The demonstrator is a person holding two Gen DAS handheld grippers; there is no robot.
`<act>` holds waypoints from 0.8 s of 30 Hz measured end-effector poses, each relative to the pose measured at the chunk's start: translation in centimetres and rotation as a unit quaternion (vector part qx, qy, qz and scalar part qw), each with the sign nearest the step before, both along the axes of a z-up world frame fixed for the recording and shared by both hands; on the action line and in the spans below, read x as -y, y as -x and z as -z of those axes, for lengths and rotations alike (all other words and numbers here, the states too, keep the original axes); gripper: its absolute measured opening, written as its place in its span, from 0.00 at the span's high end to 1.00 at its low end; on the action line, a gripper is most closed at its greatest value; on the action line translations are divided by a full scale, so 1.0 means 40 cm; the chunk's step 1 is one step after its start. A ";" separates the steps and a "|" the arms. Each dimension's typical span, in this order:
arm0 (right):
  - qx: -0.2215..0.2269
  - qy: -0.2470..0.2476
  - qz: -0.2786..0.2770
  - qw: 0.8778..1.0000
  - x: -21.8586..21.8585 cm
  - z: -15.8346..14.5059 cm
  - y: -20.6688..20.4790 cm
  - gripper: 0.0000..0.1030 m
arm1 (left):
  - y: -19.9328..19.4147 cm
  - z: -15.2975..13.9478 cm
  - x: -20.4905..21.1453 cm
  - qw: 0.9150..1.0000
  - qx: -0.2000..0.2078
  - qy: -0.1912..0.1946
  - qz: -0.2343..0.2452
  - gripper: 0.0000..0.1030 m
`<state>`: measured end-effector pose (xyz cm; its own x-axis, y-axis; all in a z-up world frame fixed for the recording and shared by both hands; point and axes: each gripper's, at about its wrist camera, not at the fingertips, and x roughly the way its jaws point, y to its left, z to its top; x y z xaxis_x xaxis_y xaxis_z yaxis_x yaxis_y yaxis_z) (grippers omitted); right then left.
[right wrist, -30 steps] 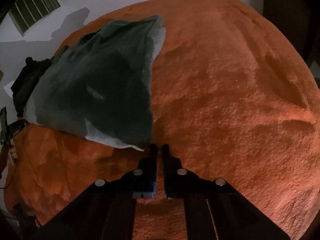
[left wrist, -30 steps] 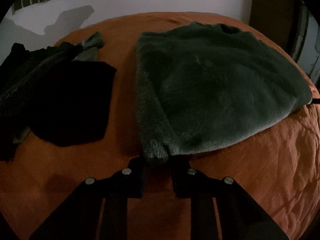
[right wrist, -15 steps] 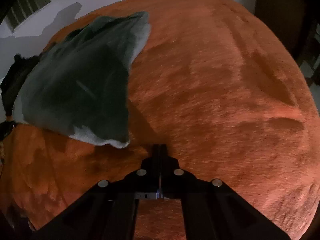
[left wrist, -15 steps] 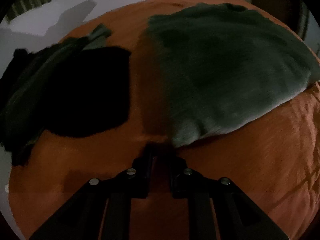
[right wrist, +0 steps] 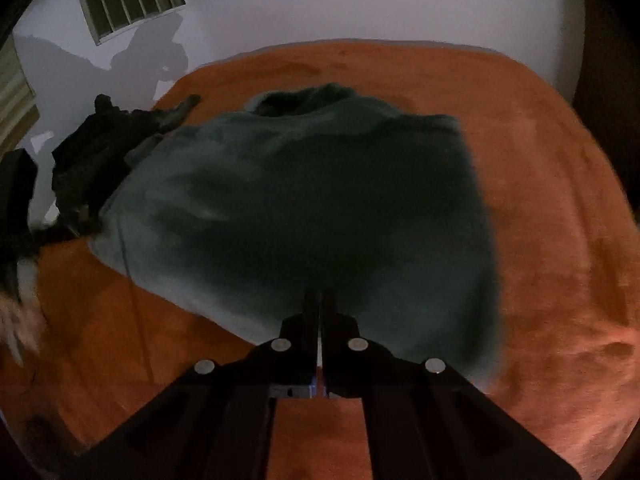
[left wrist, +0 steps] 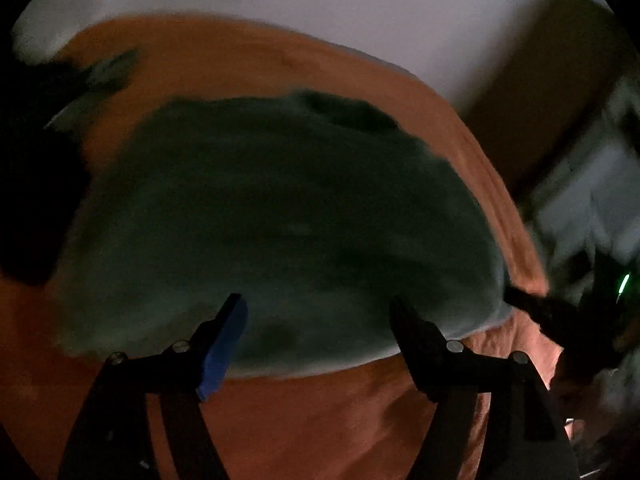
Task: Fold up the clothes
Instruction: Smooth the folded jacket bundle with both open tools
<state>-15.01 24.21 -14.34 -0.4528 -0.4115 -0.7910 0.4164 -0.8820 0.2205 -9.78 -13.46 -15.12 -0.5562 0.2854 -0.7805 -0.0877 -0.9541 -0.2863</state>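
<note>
Both hands have swung back over the dark green fleece garment [left wrist: 280, 216] on the orange plush bed [left wrist: 320, 420] — the left gripper [left wrist: 316, 312] has just been opening, its jaws wide with nothing between them. Fully closed, the right gripper [right wrist: 320, 300] holds nothing. That fold looks released; another likely follows. No containers show — only a black clothes pile [right wrist: 92, 168] beside it.

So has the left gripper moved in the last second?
Yes. The left gripper slid right along the green garment's near edge, away from the black clothes; its fingers have just opened, holding nothing.
</note>
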 end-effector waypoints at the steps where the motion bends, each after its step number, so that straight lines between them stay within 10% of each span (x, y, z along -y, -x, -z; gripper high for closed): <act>1: 0.007 0.008 0.000 1.000 0.029 0.003 0.003 1.00 | 0.013 0.011 -0.052 1.000 -0.003 0.018 0.016 0.28; 8: 0.069 -0.016 0.017 0.997 0.108 0.120 0.037 1.00 | 0.062 0.133 -0.159 0.996 0.025 0.078 0.032 0.33; 14: 0.031 -0.018 0.010 0.999 0.081 0.088 0.016 1.00 | -0.036 0.035 -0.120 0.996 -0.011 0.082 0.016 0.32; 19: 0.056 -0.015 0.006 0.998 0.031 0.129 0.047 1.00 | -0.018 0.123 -0.026 0.996 0.016 0.083 0.021 0.31; 24: -0.029 -0.028 0.028 0.999 0.013 0.026 0.014 1.00 | -0.059 0.075 0.030 0.994 -0.014 0.110 0.009 0.31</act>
